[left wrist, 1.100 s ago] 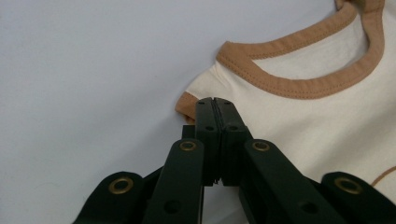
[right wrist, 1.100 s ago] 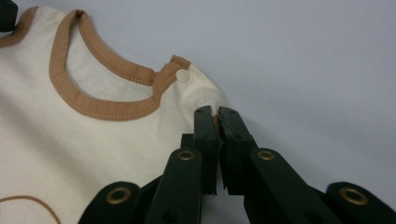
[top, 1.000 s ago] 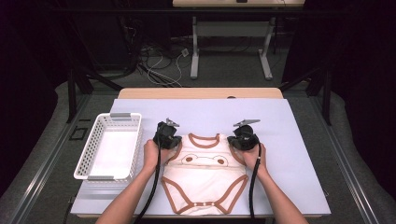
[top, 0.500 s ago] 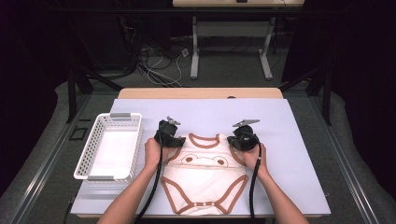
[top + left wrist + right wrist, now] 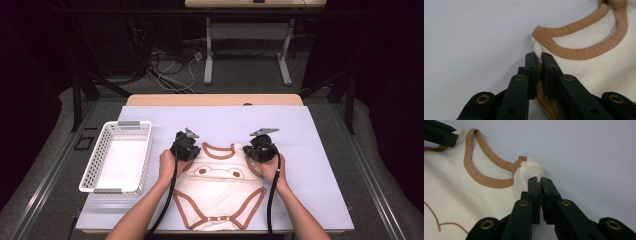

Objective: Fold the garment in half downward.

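Left hand-held gripper (image 5: pixel 537 58) reclosed on bodysuit (image 5: pixel 220 192) shoulder

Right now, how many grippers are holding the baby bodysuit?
2: the left gripper pinches the bodysuit at one shoulder, the right gripper at the other.

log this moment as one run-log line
left gripper: just closed on bodysuit shoulder | right gripper: shut on other shoulder | bodysuit: flat on table

White basket (image 5: pixel 117 157) stands left of the bodysuit (image 5: pixel 220 192), blocking that side. Mat (image 5: pixel 310 165) lies bare to the right and far of the garment; passage open there.
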`<state>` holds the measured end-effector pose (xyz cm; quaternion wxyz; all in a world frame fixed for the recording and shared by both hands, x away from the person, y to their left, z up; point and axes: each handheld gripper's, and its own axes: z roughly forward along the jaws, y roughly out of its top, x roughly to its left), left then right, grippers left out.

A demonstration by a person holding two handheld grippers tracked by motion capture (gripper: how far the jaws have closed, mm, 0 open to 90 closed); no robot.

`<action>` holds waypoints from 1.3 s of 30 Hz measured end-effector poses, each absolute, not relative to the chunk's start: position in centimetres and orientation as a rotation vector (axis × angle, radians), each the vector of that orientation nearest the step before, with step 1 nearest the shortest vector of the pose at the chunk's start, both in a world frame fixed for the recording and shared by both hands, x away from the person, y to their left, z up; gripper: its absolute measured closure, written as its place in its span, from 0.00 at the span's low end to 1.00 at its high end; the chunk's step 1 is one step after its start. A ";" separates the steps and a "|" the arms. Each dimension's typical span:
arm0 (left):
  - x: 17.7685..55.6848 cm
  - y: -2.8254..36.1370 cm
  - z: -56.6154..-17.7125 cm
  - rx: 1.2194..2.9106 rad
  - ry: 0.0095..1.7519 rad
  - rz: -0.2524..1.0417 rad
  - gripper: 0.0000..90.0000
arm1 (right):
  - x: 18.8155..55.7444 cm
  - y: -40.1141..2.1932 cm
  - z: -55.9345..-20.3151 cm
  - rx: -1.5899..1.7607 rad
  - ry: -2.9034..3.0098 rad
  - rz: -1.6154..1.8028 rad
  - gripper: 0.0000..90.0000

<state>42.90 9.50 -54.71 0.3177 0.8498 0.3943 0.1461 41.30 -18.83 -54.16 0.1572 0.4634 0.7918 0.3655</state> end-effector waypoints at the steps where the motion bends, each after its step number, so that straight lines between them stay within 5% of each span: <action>1: 42.8 9.6 -54.5 2.229 1.032 0.389 0.93 | 41.3 -18.8 -54.1 1.318 2.263 1.051 0.97; 39: 35.3 13.7 -50.0 2.062 0.924 0.388 0.91 | 34.3 -20.0 -50.2 1.143 2.251 1.200 0.96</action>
